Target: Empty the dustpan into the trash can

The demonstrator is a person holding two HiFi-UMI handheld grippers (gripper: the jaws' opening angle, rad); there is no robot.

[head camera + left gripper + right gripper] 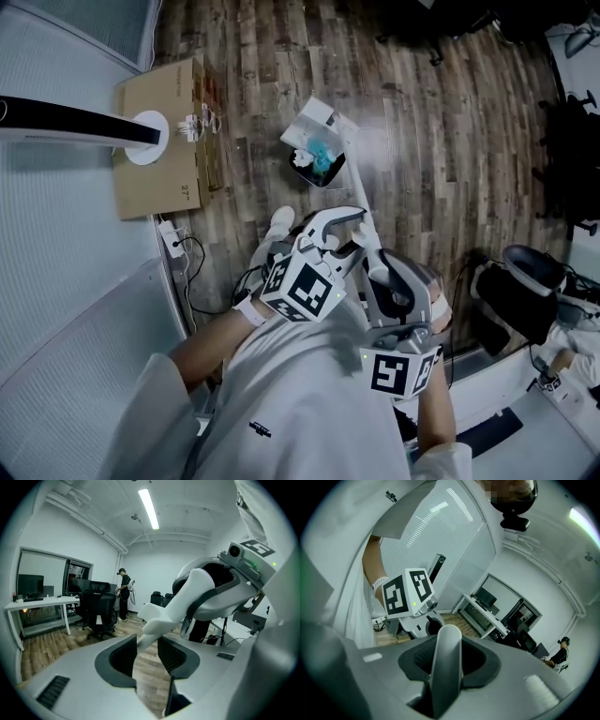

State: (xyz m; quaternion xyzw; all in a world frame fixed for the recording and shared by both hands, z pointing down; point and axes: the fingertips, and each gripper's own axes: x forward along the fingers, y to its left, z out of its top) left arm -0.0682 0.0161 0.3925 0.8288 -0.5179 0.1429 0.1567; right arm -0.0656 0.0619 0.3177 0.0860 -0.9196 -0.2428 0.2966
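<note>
A white long-handled dustpan [319, 161] stands on the wood floor ahead of me, holding blue and white scraps. Its white handle [361, 202] runs back toward my body. My left gripper [342, 230] sits lower down the handle; in the left gripper view its jaws [146, 651] stand narrow with a white piece of the handle [154, 623] between the pads. My right gripper [384, 281] is behind it, nearer me, and shut on the handle [446, 667], whose rounded end pokes past the pads. No trash can is in view.
A cardboard box [164, 141] with a white round base on it lies at the left by the wall. A power strip and cables [178, 246] lie near my feet. Office chairs [525, 281] stand at the right. A person [123, 592] stands far back in the room.
</note>
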